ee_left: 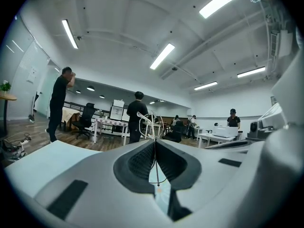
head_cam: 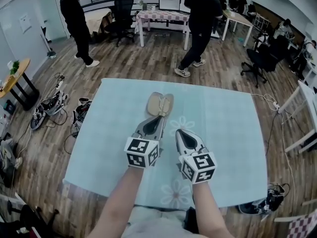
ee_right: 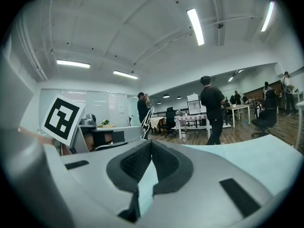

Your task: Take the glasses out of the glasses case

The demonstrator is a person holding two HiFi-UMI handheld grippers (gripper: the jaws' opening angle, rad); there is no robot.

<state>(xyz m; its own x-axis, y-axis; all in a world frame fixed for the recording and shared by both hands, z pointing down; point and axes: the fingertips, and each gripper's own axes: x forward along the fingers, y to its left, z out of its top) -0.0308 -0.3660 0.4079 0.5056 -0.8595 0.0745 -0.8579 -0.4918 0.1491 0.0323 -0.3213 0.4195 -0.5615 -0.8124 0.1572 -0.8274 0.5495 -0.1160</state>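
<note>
An open beige glasses case (head_cam: 160, 104) lies on the pale blue table (head_cam: 223, 128), just beyond my left gripper (head_cam: 158, 118). In the left gripper view that gripper (ee_left: 155, 144) is shut on a thin wire part of the glasses (ee_left: 147, 122), whose light frame stands up above the jaw tips, lifted off the table. The right gripper view shows the same glasses (ee_right: 147, 117) sticking out past the left gripper. My right gripper (head_cam: 180, 132) hovers beside the left one, nearer to me; its jaws (ee_right: 151, 144) are shut with nothing between them.
The table's cloth has a faint flower print. Cables and gear (head_cam: 49, 105) lie on the wooden floor at left. Two people (head_cam: 200, 24) stand beyond the table's far edge, near desks and office chairs (head_cam: 121, 14).
</note>
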